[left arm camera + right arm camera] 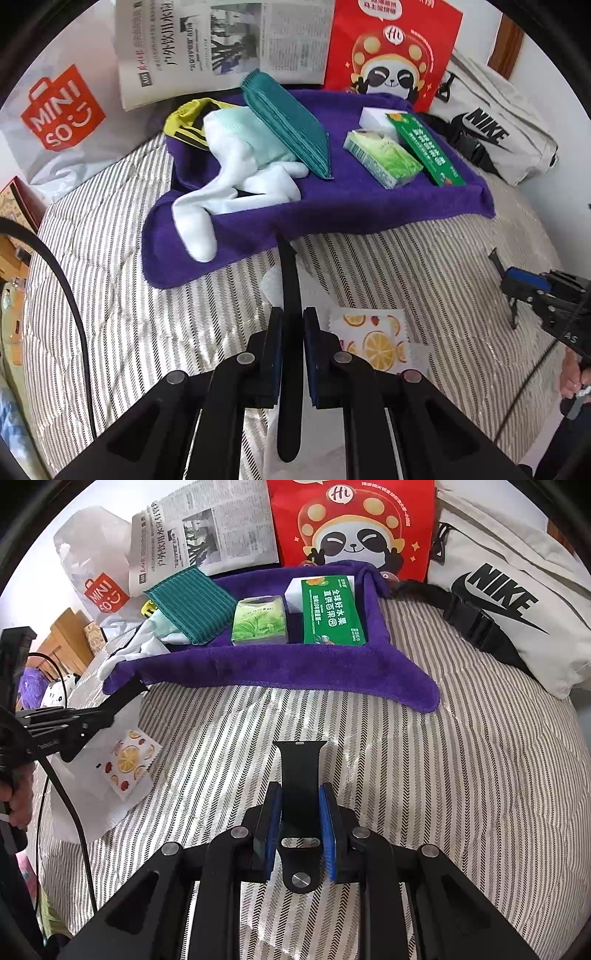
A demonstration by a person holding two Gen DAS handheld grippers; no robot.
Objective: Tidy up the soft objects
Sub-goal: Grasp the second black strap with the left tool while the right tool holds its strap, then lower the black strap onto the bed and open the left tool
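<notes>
Everything is placed here against the purple towel (321, 214) spread on the striped bed cover (424, 266).

Beyond the towel's far-left corner a white Miniso bag (62, 107) leans, with a newspaper (221, 40) propped next to it. On the towel's left part lie white socks (236, 173), one toe hanging over the towel's near-left edge, with a yellow-and-black item (184, 123) tucked behind them. A folded teal cloth (291, 125) leans against the socks. Toward the towel's right part sit a green tissue pack (384, 158), a long green box (424, 147) and a white block (376, 118) behind them. A red panda bag (395, 48) stands behind the towel's far edge, and a grey Nike pouch (498, 133) lies off its right side.

Just in front of the towel's near edge, the left gripper (291, 347) is clenched on a black strap (290, 295) seen edge-on, its tip touching the towel's hem. A fruit-print packet (373, 343) lies on white paper (273, 284) beside that gripper.

Further right of it, well in front of the towel, the right gripper (300, 819) is clamped on a black watch band (300, 771), flat face up, above the bed cover.
</notes>
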